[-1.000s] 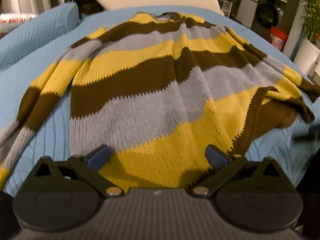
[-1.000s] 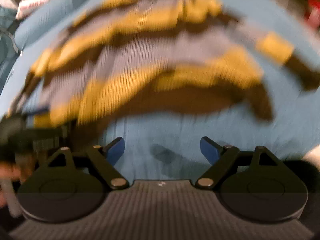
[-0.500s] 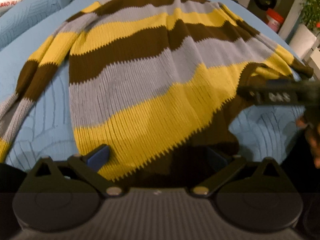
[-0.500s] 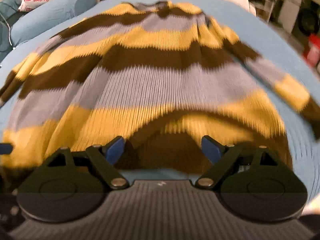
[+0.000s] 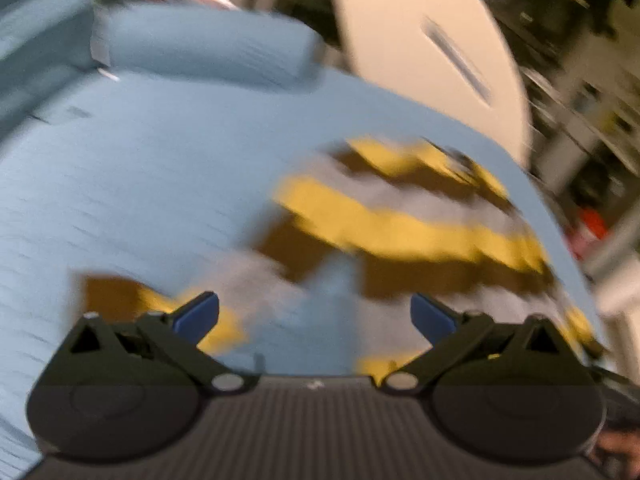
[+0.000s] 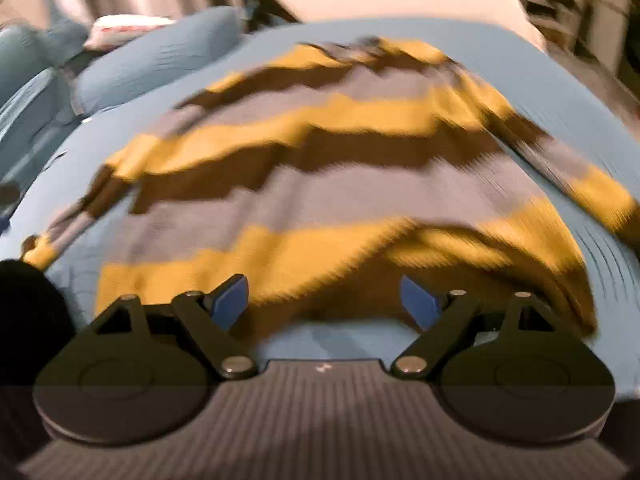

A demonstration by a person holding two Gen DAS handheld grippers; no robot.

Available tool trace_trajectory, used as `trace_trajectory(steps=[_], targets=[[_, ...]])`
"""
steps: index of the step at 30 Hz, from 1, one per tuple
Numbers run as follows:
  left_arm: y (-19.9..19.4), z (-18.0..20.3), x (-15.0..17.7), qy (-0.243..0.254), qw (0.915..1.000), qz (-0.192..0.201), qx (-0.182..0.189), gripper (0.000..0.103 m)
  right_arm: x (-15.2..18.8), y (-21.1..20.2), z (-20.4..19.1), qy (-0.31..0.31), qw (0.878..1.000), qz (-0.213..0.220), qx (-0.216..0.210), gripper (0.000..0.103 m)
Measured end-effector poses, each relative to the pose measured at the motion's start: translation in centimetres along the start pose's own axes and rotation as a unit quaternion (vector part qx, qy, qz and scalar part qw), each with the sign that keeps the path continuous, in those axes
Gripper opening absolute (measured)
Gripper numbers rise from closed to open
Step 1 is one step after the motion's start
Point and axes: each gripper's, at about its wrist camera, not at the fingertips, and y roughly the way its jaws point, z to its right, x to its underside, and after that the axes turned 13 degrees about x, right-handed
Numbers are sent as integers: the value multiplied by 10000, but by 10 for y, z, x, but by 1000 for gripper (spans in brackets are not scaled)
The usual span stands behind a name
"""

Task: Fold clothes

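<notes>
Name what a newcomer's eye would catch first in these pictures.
The striped sweater, yellow, brown and grey, lies spread across the blue bed and fills the right wrist view. The right gripper stands open at its brown hem. In the blurred left view, the left gripper is open over a sleeve.

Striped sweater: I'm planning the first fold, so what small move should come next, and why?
Probably bring the left gripper down onto the sleeve beside the sweater. Both grippers are open and hold nothing, the left one already faces that sleeve, and the sweater lies spread unfolded on the blue bedspread. The right gripper hangs over the hem.
</notes>
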Motion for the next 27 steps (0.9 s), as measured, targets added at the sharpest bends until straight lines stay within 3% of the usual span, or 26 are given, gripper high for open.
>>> trace_trajectory(steps=[3, 6, 8, 10, 15, 18, 19, 20, 21, 23, 26, 27], targets=[[-5, -59, -9, -275, 9965, -19, -795, 103, -15, -3, -41, -503, 9961, 223, -688, 86], [-5, -107, -8, -551, 9891, -222, -1344, 103, -34, 8, -83, -530, 9862, 35, -1571, 86], [-7, -123, -4, -742, 9872, -284, -1383, 103, -47, 32, -107, 1, 9701, -584, -2355, 84], [-8, -137, 3, -1003, 9871, -400, -1185, 103, -55, 51, -130, 185, 9577, -1020, -2684, 75], [2, -150, 21, -1719, 9838, -514, -6, 103, -60, 61, -177, -262, 9574, -1040, -2682, 75], [18, -156, 26, -2004, 9774, -644, 215, 103, -54, 56, -181, -397, 9565, -1015, -2708, 75], [24, -157, 25, -2048, 9758, -762, 105, 101, -52, 53, -179, -415, 9573, -1005, -2680, 75], [27, -158, 27, -1979, 9766, -845, -49, 95, -49, 51, -178, -434, 9581, -994, -2652, 75], [31, -147, 23, -1501, 9827, -996, -437, 95, -46, 47, -176, -434, 9587, -988, -2633, 75], [31, -120, 18, -449, 9926, -1027, -473, 95, -44, 43, -166, -360, 9610, -944, -2572, 75], [37, -108, 15, -139, 9926, -1102, -493, 93, -43, 44, -147, -86, 9648, -949, -2450, 76], [40, -111, 14, -232, 9925, -1126, -414, 81, -42, 46, -144, 10, 9651, -968, -2433, 76]])
